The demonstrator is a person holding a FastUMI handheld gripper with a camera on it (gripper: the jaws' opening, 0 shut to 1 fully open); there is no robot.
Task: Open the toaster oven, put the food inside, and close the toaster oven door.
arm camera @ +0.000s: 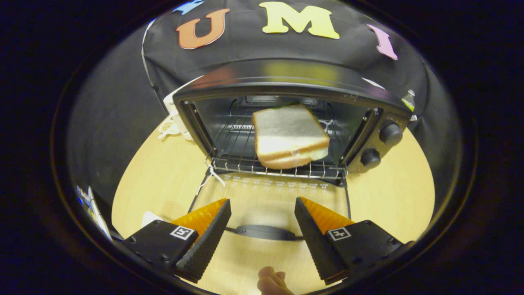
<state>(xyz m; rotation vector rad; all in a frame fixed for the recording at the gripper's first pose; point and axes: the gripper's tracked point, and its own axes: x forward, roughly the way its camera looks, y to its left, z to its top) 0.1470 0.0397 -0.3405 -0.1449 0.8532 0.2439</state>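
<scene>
Now the fingers (263,213) gape, empty, over the lowered door's handle (266,232) — the sandwich (290,137) overhangs the rack (mid-frame), so closing could pinch it.

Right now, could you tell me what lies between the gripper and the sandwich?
In the gripper view: the lowered glass door with its handle, between open gripper and sandwich.

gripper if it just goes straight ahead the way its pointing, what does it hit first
Probably the sandwich on the rack inside the open toaster oven. The gripper is open, its fingers above the lowered door's handle. Depth is unclear, so it might brush the rack's front edge first.
</scene>
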